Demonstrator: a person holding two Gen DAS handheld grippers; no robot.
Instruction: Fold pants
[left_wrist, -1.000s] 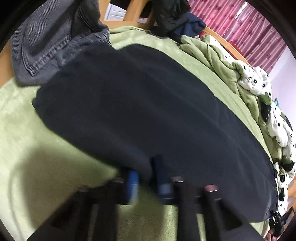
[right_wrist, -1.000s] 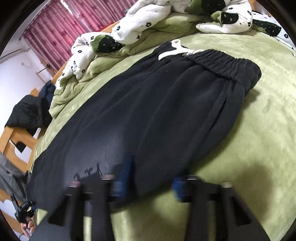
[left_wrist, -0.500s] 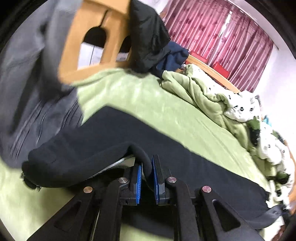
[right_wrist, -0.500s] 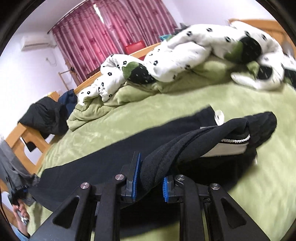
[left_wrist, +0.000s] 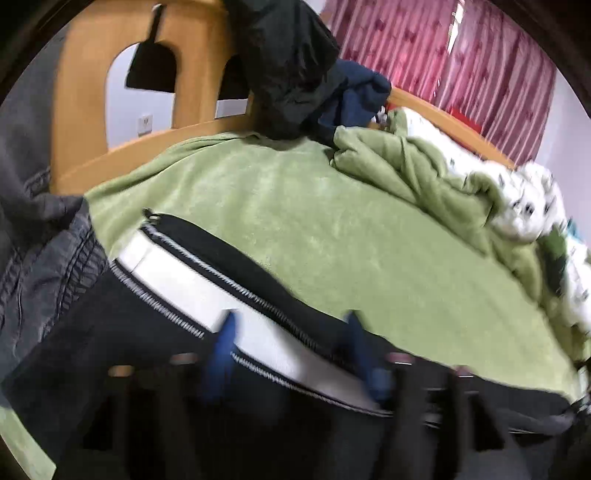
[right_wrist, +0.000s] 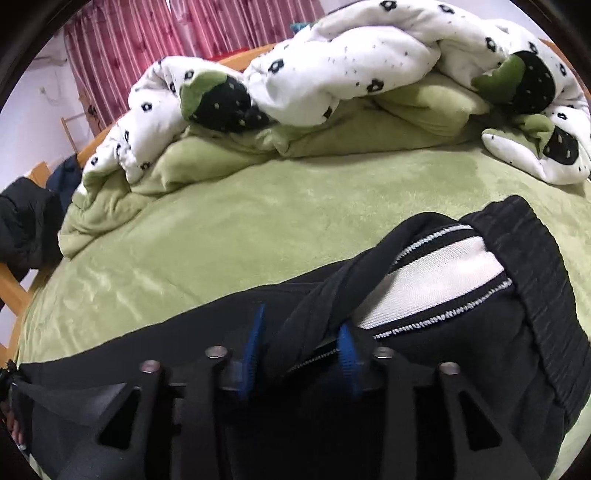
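The black pants (left_wrist: 122, 332) lie folded lengthwise on the green bed (left_wrist: 295, 206), with a white side stripe (left_wrist: 177, 273) edged in zigzag stitching facing up. My left gripper (left_wrist: 291, 354) is open, its blue pads wide apart over the stripe near the leg end. In the right wrist view the pants (right_wrist: 517, 354) show the elastic waistband (right_wrist: 532, 258) and stripe (right_wrist: 436, 284). My right gripper (right_wrist: 299, 347) stands open with a twisted fold of black fabric (right_wrist: 332, 291) lying loosely between its pads.
Grey jeans (left_wrist: 40, 251) lie at the left by the wooden footboard (left_wrist: 85, 92). Dark jackets (left_wrist: 291, 62) hang on the bed frame. A bunched green and white flowered duvet (right_wrist: 332, 74) lies along the far side. Red curtains (left_wrist: 461, 55) are behind.
Both grippers had pinched the near edge, lifted it and carried it over. Now both have opened and the pants lie folded with the white stripe up.
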